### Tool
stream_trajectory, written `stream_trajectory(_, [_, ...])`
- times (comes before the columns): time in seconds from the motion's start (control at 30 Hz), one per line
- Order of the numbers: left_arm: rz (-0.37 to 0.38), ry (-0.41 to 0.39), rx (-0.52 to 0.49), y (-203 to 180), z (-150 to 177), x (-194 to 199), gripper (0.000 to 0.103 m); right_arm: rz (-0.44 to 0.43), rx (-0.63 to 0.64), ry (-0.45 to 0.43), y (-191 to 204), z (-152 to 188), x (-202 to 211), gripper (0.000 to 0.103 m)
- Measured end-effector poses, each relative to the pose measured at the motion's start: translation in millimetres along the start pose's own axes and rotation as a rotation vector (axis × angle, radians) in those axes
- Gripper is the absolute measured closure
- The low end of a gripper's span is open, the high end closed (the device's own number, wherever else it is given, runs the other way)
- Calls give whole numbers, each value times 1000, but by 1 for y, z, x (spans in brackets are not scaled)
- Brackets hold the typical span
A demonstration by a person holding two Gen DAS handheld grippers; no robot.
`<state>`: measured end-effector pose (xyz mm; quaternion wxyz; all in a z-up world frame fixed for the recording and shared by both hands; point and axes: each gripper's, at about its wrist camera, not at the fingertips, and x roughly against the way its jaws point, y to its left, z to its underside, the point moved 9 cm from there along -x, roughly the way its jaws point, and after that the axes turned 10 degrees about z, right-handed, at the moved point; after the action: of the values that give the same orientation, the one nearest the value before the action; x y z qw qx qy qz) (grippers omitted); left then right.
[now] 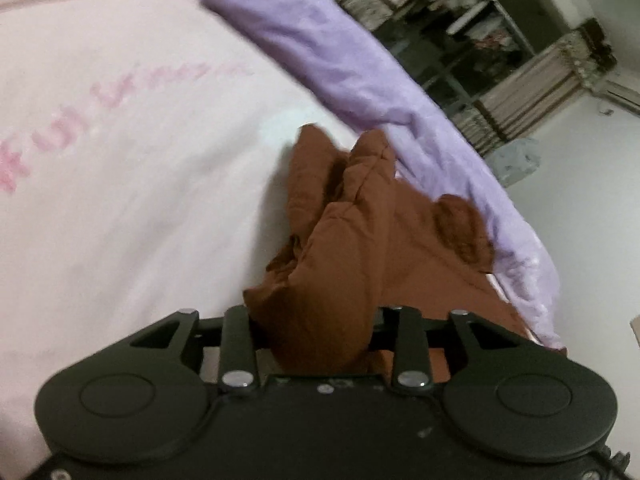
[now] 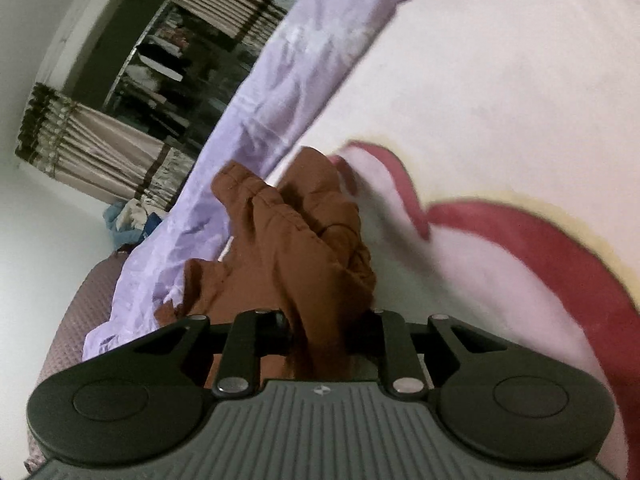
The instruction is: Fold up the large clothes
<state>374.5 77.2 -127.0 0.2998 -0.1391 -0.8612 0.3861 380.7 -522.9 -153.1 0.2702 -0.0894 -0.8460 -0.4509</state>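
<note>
A rust-brown garment (image 1: 352, 232) is bunched up over the pale pink bedcover (image 1: 120, 184). In the left wrist view it rises in folds straight out of my left gripper (image 1: 320, 324), which is shut on a thick wad of the cloth; the fingertips are buried under it. In the right wrist view the same brown garment (image 2: 296, 240) runs forward from my right gripper (image 2: 316, 336), which is likewise shut on a gathered fold. Its fingertips are hidden by the fabric too.
A crumpled lilac sheet (image 1: 360, 68) runs along the bed's edge beside the garment, also the lilac sheet (image 2: 260, 112). The bedcover carries a red printed shape (image 2: 540, 248). Beyond the bed are striped curtains (image 2: 100, 148), a dark window and a white wall.
</note>
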Motion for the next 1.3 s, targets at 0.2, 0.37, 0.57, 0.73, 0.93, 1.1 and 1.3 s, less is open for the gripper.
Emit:
stream_trajectory(0.2, [3, -6, 39, 12, -8, 9, 42, 29, 7, -11, -14, 3, -1, 46])
stream_trajectory(0.37, [-81, -106, -57, 5, -44, 46, 41, 106, 102, -110, -18, -21, 33, 35])
stream_trajectory(0.57, [-17, -150, -181, -48, -64, 37, 41, 53, 291, -270, 48, -47, 57, 59])
stream_trajectory(0.73, [-19, -132, -283, -76, -60, -7, 41, 28, 497, -268, 115, -33, 11, 67])
stream_trajectory(0.93, [-93, -59, -235, -53, -63, -52, 43, 177, 515, -244, 109, -39, -47, 67])
stream_trajectory(1.1, [-133, -9, -194, -26, -60, -75, 45, 257, 485, -204, 80, -39, -73, 80])
stream_trajectory(1.3, [-134, -23, -260, -21, -56, -81, 44, 243, 467, -195, 65, -38, -78, 89])
